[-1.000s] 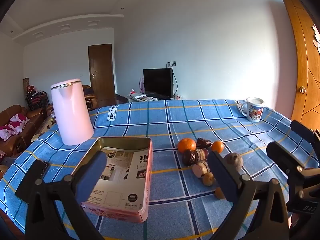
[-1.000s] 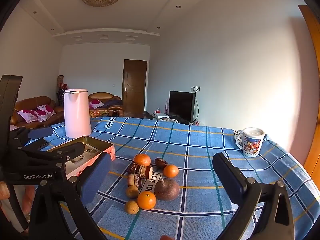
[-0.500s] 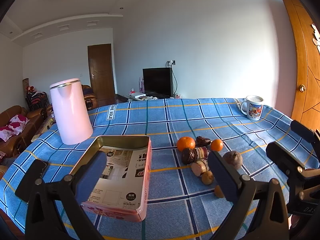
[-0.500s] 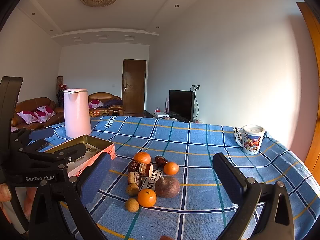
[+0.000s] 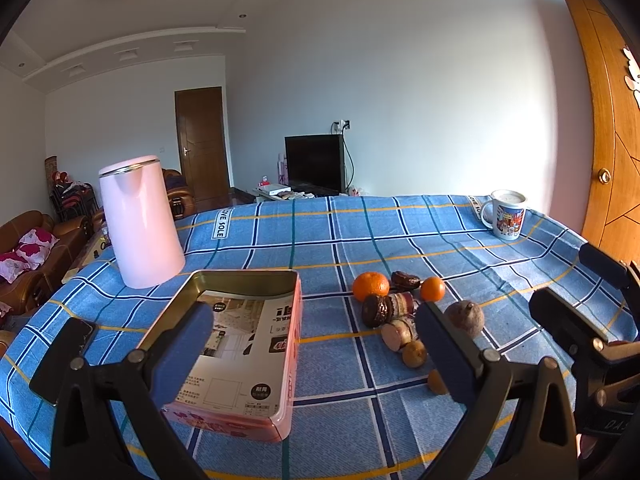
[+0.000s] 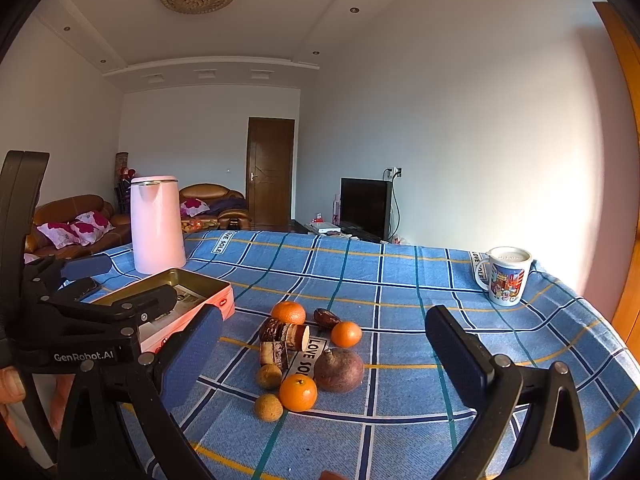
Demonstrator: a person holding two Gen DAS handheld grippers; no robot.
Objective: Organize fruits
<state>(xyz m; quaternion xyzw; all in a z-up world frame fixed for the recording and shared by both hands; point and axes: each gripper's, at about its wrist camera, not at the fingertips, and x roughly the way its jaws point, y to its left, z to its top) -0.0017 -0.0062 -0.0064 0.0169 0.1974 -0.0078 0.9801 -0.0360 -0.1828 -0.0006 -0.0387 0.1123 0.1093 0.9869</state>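
We held both grippers — left gripper and right gripper — above the counter's near edge, jaws spread wide and empty. The fruits lay clustered mid-counter, just beside the open tin; one brown piece was perhaps a passionfruit.
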